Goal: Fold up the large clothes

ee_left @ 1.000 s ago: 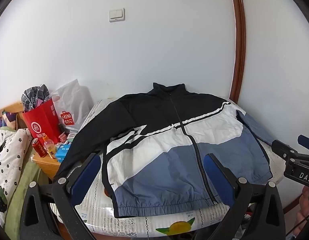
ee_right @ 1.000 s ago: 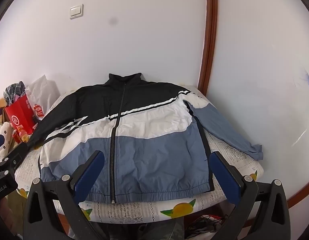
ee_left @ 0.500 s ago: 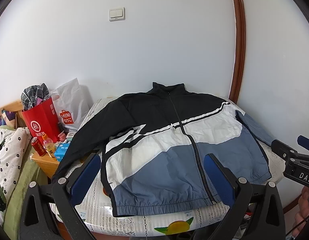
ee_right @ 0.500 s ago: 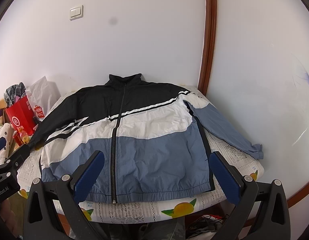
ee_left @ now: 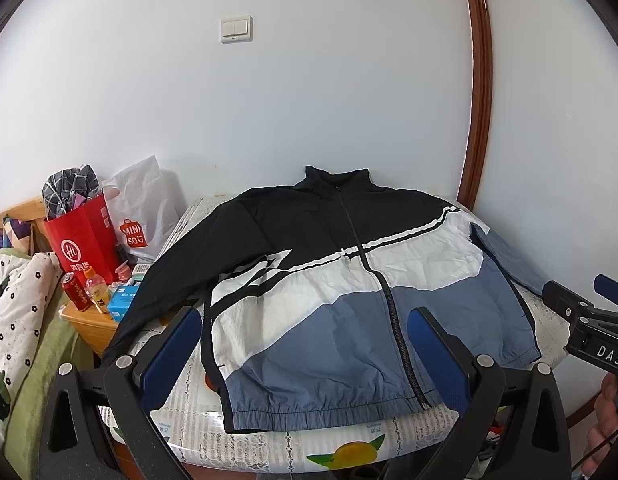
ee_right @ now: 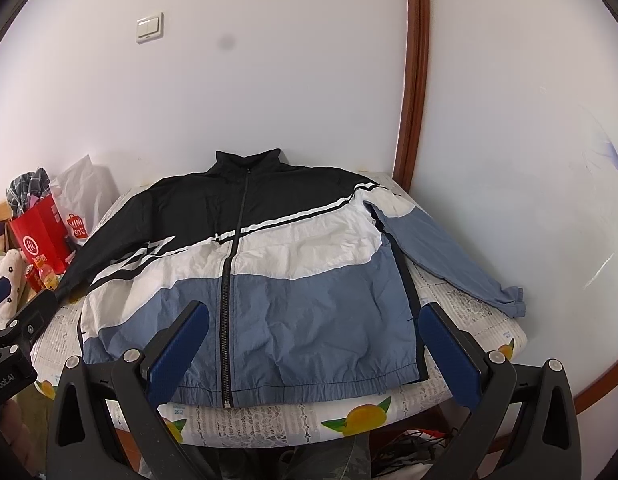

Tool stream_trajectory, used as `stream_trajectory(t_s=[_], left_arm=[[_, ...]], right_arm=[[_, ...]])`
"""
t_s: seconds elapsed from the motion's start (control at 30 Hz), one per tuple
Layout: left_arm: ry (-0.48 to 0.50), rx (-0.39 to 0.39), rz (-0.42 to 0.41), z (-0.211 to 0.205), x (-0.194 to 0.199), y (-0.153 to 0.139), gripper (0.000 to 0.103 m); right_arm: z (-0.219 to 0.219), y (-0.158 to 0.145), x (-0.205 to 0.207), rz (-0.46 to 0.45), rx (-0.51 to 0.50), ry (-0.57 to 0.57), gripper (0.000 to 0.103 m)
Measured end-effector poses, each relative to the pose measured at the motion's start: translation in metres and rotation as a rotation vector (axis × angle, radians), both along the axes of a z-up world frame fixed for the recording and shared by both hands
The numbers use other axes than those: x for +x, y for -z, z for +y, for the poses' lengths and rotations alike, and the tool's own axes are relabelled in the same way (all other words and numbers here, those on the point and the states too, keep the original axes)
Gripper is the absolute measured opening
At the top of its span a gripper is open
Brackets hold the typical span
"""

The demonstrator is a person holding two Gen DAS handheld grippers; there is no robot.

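A black, white and blue zip jacket (ee_left: 349, 300) lies spread flat, front up, on a small table, collar toward the wall; it also shows in the right wrist view (ee_right: 269, 280). Its blue sleeve (ee_right: 449, 256) stretches to the right, its black sleeve (ee_left: 169, 280) hangs off the left edge. My left gripper (ee_left: 305, 332) is open and empty, held above the hem. My right gripper (ee_right: 313, 328) is open and empty, also above the hem. Each gripper shows at the edge of the other's view.
The table (ee_right: 349, 412) has a lemon-print lace cloth and stands in a corner by a brown wooden trim (ee_right: 413, 80). To the left are a red paper bag (ee_left: 85, 240), a white plastic bag (ee_left: 145, 208), cans and bottles (ee_left: 85, 292) on a low wooden stand, and bedding (ee_left: 17, 320).
Both grippers have drifted very slightly; the jacket sits a touch higher in both views. The jacket itself has not moved.
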State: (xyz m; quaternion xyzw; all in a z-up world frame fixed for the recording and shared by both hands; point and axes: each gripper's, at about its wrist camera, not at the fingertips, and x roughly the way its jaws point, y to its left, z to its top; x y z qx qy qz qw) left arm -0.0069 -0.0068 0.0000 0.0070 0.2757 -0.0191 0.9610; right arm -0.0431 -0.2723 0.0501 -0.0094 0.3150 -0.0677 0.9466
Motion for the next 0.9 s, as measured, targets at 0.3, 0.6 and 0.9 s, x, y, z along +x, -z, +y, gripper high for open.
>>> stream_trajectory(t_s=[0.3, 0.6, 0.9], left_arm=[[0.002, 0.000, 0.001, -0.0008, -0.0003, 0.0003, 0.103], [0.003, -0.003, 0.000, -0.0010, -0.0002, -0.0014, 0.103], [0.005, -0.009, -0.003, 0.0000, -0.0003, -0.0030, 0.103]], right_arm=[[0.0004, -0.0006, -0.0026, -0.008, 0.003, 0.002, 0.103], [-0.0005, -0.0033, -0.0032, -0.010, 0.004, 0.003, 0.103], [-0.0022, -0.0038, -0.0045, -0.015, 0.010, 0.007, 0.103]])
